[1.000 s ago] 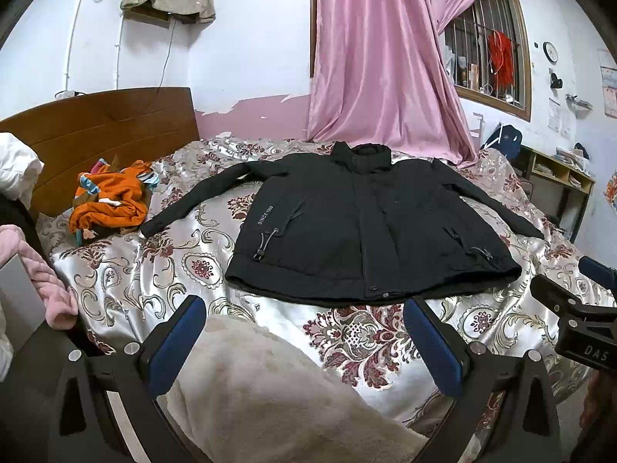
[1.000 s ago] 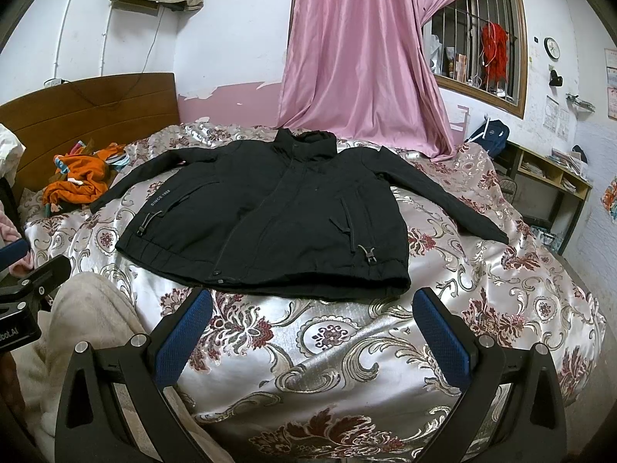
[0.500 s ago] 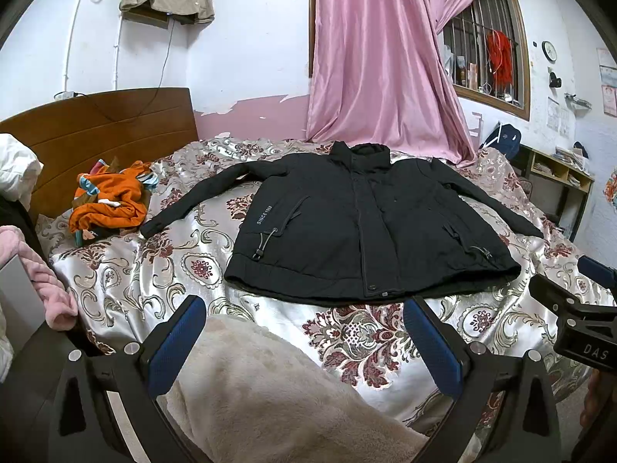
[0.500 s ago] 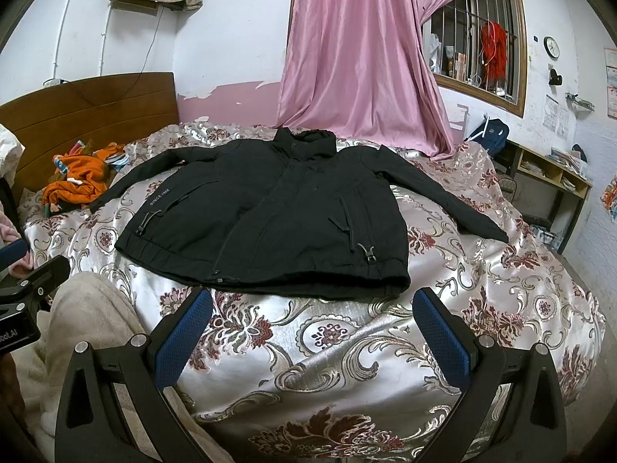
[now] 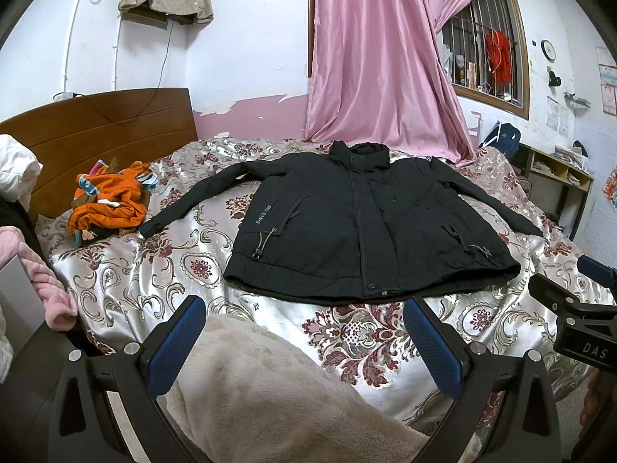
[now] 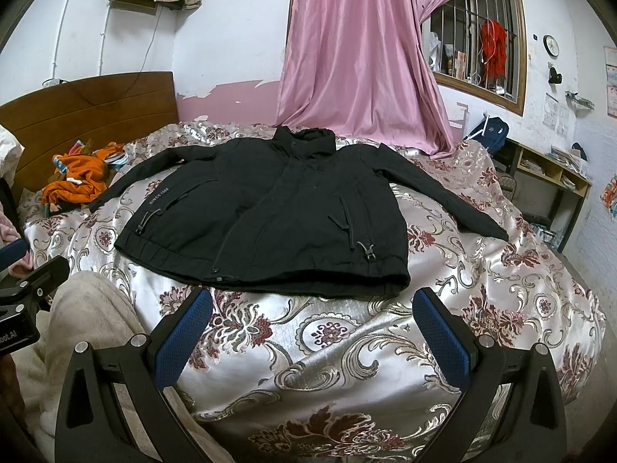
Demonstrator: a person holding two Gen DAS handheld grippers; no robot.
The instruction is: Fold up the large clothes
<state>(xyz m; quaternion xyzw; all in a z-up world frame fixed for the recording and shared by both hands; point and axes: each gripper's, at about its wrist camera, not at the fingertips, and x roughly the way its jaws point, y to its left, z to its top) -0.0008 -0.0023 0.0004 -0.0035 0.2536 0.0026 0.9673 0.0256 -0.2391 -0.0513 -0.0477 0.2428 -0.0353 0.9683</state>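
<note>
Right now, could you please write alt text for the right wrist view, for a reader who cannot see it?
A black jacket lies flat, front up and sleeves spread, on a floral satin bedspread. The open right gripper hovers near its hem, holding nothing. A pink curtain hangs behind; orange clothes lie at left.

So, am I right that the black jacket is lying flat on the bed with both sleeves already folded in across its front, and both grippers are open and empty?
Not quite: the black jacket does lie flat on the bed, but both sleeves are spread outward, as the right wrist view shows. The left gripper and right gripper are open and empty.
</note>
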